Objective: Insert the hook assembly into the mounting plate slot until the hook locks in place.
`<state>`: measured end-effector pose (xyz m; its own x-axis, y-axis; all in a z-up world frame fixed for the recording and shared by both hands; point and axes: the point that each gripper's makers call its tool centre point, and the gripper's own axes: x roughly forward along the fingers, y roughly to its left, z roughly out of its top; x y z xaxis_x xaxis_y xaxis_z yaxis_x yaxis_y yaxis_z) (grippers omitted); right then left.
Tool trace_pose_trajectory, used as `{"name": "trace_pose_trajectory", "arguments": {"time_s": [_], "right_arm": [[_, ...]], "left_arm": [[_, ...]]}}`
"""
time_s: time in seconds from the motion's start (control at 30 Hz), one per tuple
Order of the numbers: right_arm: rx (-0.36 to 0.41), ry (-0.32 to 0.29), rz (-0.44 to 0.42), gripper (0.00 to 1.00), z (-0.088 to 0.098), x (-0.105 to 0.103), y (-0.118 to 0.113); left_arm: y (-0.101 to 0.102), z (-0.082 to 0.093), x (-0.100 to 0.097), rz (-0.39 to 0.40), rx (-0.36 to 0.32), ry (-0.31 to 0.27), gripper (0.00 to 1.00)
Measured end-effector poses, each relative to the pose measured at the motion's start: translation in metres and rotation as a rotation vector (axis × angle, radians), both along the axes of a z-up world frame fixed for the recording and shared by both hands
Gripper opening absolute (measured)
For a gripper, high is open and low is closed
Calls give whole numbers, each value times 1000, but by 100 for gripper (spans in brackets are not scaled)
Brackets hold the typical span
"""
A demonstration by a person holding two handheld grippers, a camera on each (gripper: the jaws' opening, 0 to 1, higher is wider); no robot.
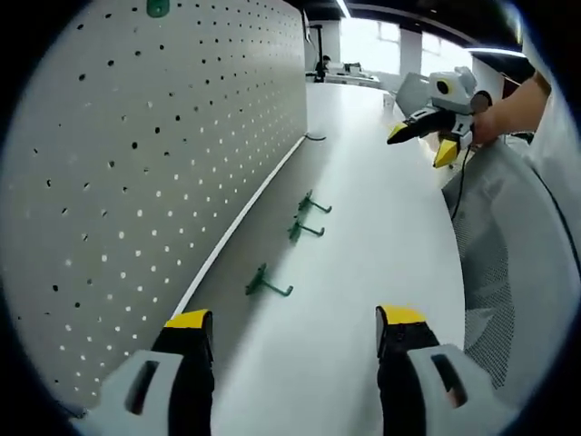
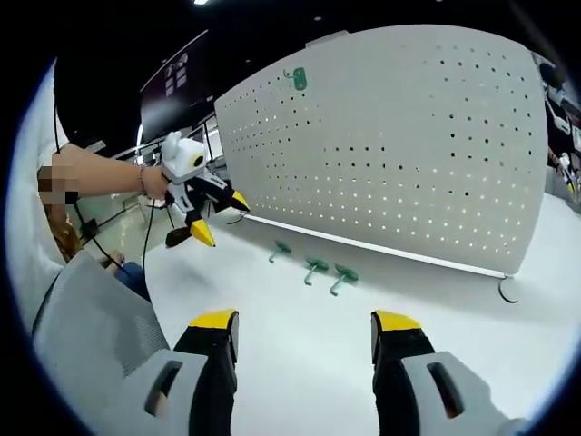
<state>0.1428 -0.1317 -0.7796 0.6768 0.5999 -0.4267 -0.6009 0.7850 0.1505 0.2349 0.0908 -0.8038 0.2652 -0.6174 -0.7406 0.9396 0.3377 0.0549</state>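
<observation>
Both hand-held grippers, left (image 1: 295, 331) and right (image 2: 304, 331), hover open and empty over the worktop (image 1: 381, 236); three green hooks (image 1: 266, 283) lie beside the pegboard (image 1: 163, 136).

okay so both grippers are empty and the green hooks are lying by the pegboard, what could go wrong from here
1. The three green hooks lie close together on the table; grabbing one may knock another.
2. They lie flat, so the jaws may scrape the table or grip a hook crooked, making it hard to seat in the pegboard.
3. Both the left gripper and right gripper are open and apart; converging on the hooks, they could collide.
</observation>
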Motion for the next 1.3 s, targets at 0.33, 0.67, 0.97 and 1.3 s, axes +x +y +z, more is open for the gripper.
{"name": "trace_pose_trajectory", "arguments": {"time_s": [0.33, 0.67, 0.97, 1.3], "right_arm": [[-6, 4, 5, 57, -1, -1, 0], [-5, 15, 8, 58, -4, -2, 1], [0, 13, 5, 59, -3, -1, 0], [-2, 16, 10, 59, -5, -2, 2]], "left_arm": [[0, -6, 11, -52, 38, 17, 75], [-1, -16, 20, -106, 75, 37, 76], [-6, -20, 28, -167, 112, 40, 76], [-14, -30, 33, -242, 161, 27, 75]]}}
